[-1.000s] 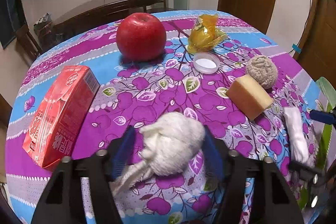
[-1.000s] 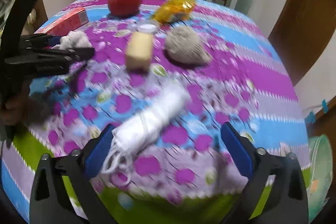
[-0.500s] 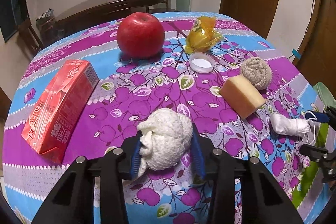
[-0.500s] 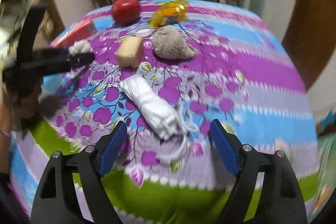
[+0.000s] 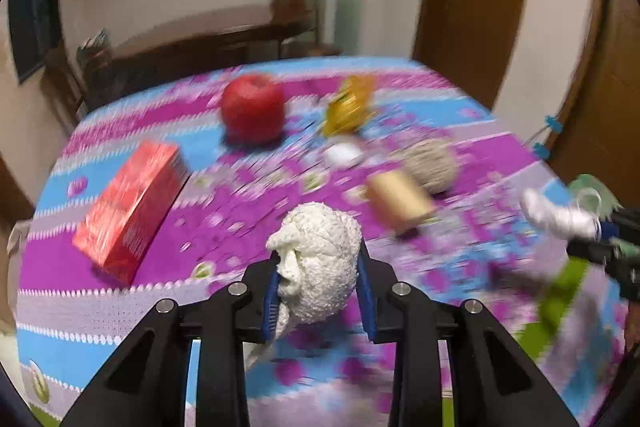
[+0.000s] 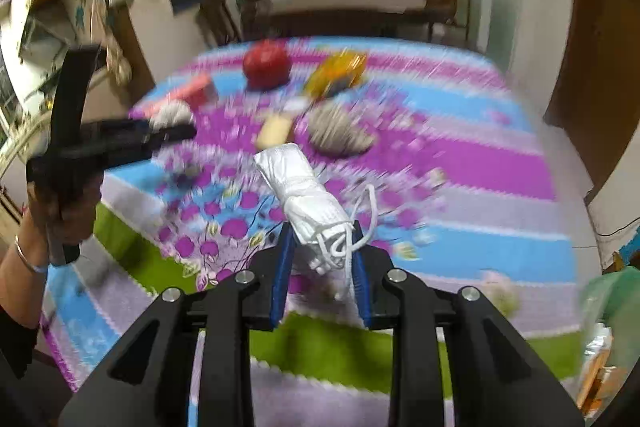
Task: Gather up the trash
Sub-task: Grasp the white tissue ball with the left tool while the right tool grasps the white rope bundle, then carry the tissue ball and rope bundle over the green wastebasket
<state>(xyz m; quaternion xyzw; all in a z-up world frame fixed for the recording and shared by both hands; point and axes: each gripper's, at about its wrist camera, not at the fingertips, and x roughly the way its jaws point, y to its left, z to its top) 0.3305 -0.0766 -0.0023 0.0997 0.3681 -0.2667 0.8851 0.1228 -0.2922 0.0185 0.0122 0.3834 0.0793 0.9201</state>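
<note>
My left gripper (image 5: 319, 293) is shut on a crumpled white paper wad (image 5: 318, 259) and holds it above the table; the wad also shows in the right wrist view (image 6: 171, 113). My right gripper (image 6: 319, 267) is shut on a rolled white face mask (image 6: 304, 195) with loose strings and holds it above the table's near edge; the mask also shows in the left wrist view (image 5: 558, 217). On the purple flowered tablecloth (image 5: 224, 187) lie a yellow wrapper (image 5: 350, 105), a white cap (image 5: 342, 153) and a grey-brown wad (image 5: 434, 165).
A red apple (image 5: 253, 113), a red carton (image 5: 132, 207) and a tan block (image 5: 400, 203) lie on the table. A green bag (image 6: 612, 297) is at the table's right side. Chairs and a dark side table stand behind. Both views are blurred.
Both grippers closed on their items and lifted them off the table: the left on the paper wad, the right on the face mask. Both cameras have pulled up and back.
</note>
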